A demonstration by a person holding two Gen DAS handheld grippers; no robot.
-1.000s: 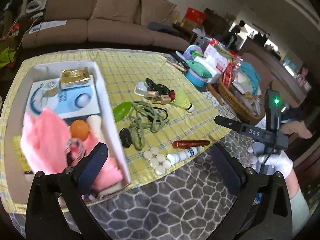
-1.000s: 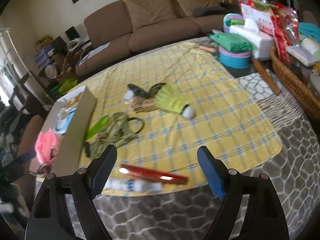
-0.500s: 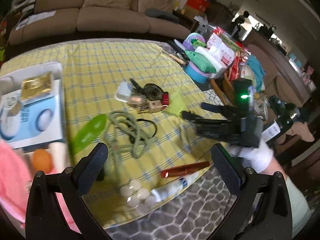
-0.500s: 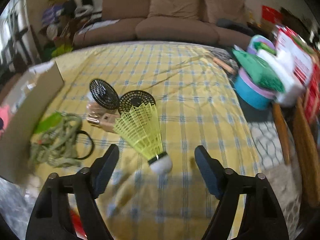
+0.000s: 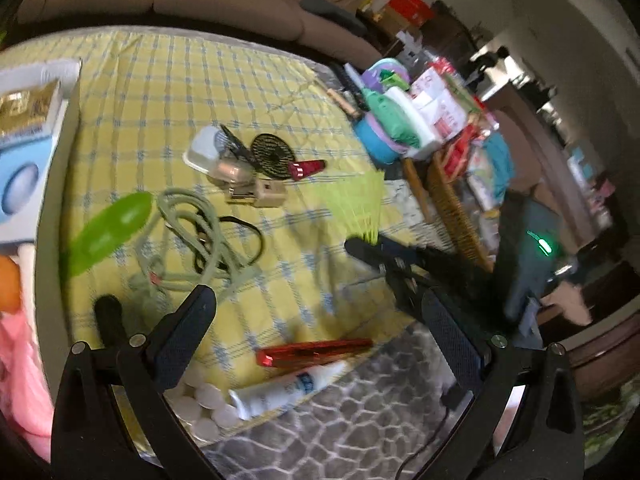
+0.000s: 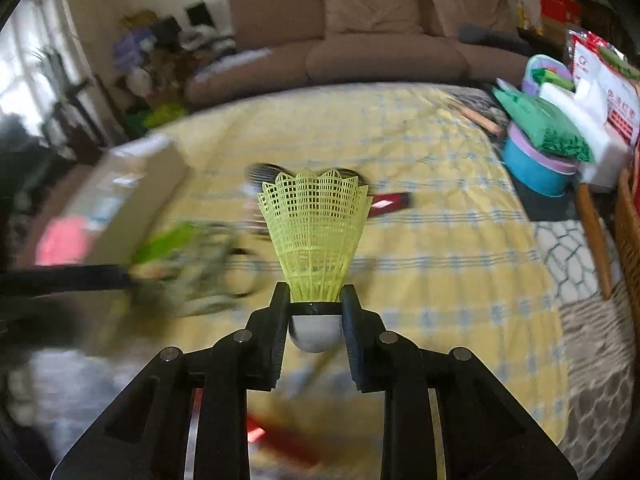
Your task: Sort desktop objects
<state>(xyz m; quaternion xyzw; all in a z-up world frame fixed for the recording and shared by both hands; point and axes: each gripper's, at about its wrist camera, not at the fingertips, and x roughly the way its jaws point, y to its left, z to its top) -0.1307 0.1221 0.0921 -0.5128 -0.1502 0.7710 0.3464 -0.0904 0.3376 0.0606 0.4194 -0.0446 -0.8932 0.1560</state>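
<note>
Cardboard box (image 5: 64,128) holds pink cloth (image 5: 18,364); right gripper (image 6: 314,312) clamps shuttlecock (image 6: 316,232), left gripper (image 5: 320,328) wide.

Soft daylight enters from a window (image 6: 28,80) at the left, which is overexposed. Both fisheye views bend strongly and go dark at the corners. Motion blur smears the tablecloth (image 6: 420,208); only the yellow shuttlecock (image 6: 316,236) stays sharp

No legible text on any object.
</note>
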